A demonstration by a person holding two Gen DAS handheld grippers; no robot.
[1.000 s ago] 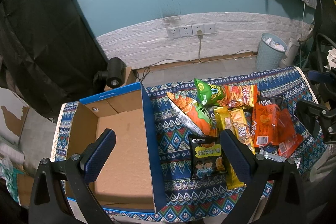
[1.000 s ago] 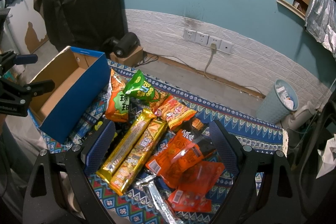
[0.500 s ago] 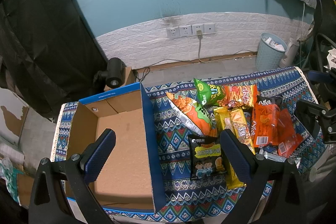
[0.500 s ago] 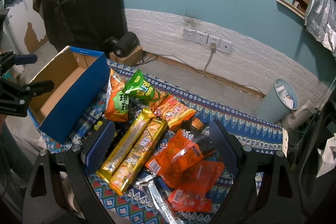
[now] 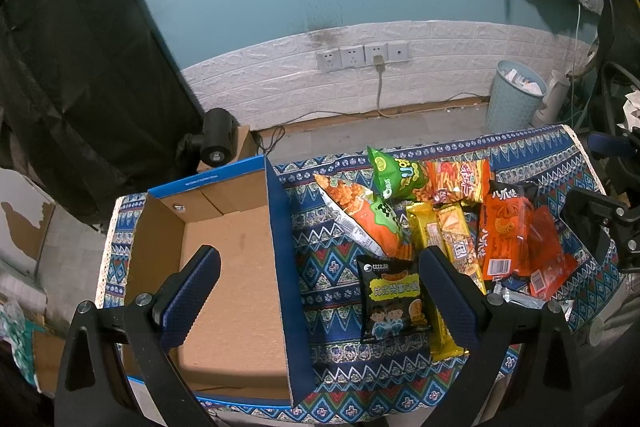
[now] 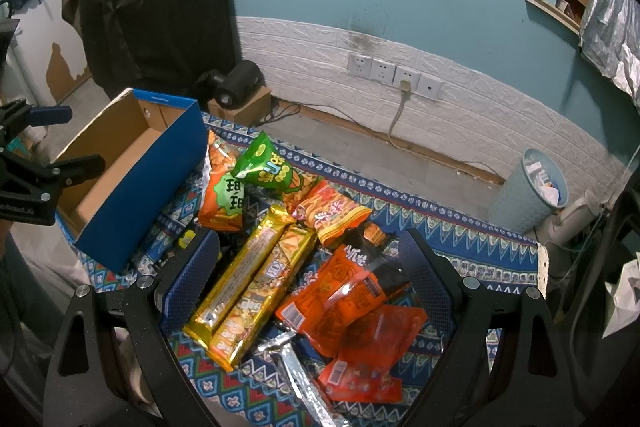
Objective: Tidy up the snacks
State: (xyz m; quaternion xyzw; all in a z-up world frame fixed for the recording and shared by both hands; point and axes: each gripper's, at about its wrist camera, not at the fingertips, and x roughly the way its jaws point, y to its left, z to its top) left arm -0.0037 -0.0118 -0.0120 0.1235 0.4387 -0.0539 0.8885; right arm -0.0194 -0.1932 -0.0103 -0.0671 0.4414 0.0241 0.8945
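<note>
- Left hand-held gripper (image 5: 320,291): fingers spread wide, released, nothing between them; hovers above the box's right wall, low in the left wrist frame.
- Right hand-held gripper (image 6: 308,275): likewise released, empty, hovering over the snack pile at lower centre of the right wrist frame.
- Snacks lie heaped on the patterned surface (image 5: 328,267), right of centre in the left wrist frame: black packet (image 5: 394,299) nearest, two yellow bars (image 6: 256,275) side by side, touching; orange packets (image 6: 352,303) overlapping at lower right; green bag (image 6: 266,169) and orange-green chip bag (image 6: 222,193) toward the far edge.
- Blue cardboard box (image 5: 224,267): open-topped, holds no snacks, left of the pile.
- Beyond: wall sockets (image 5: 362,55), waste bin (image 5: 514,97) at right.
</note>
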